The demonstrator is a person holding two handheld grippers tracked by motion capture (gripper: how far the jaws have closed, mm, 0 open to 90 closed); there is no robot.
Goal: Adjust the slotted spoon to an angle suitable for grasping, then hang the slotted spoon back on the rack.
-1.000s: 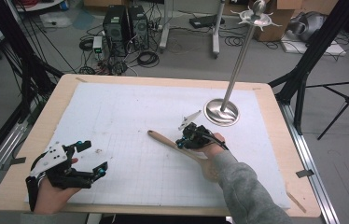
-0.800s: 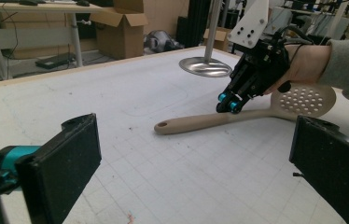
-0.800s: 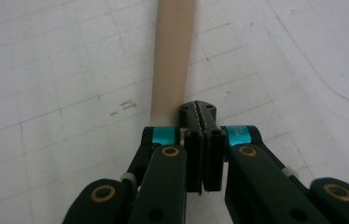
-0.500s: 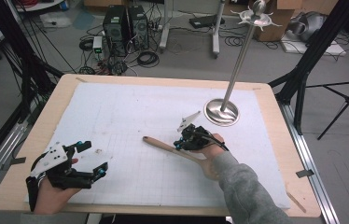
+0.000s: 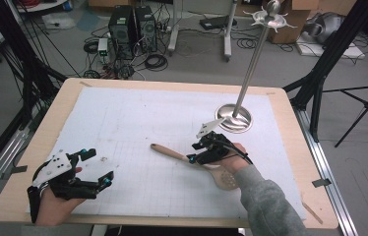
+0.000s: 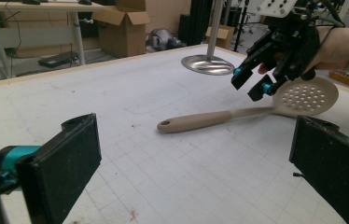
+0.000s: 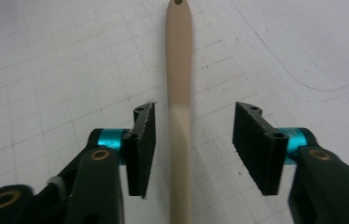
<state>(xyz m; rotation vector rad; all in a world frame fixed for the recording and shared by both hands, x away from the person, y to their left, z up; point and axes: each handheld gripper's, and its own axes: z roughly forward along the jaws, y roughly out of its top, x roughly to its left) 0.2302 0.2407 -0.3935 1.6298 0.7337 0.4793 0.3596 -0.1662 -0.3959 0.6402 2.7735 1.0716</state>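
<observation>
A beige slotted spoon (image 5: pixel 172 153) lies flat on the white gridded mat, its handle pointing left and its perforated head (image 5: pixel 225 178) beside the right hand. My right gripper (image 5: pixel 193 153) hovers open over the handle (image 7: pixel 179 70), one jaw on each side and neither touching it. The left gripper view shows the spoon (image 6: pixel 210 119) with the right gripper (image 6: pixel 246 91) just above its neck. My left gripper (image 5: pixel 101 166) rests open and empty near the table's front left corner, its jaws wide apart (image 6: pixel 191 154).
A metal stand with a round base (image 5: pixel 233 120) and a tall pole stands just behind the right gripper. The wooden table edge (image 5: pixel 34 137) frames the mat. Computers, cables and boxes lie on the floor beyond.
The spoon's handle end has shifted slightly left and toward the near edge, and its head now shows beside the right hand. The left gripper has stayed put.
</observation>
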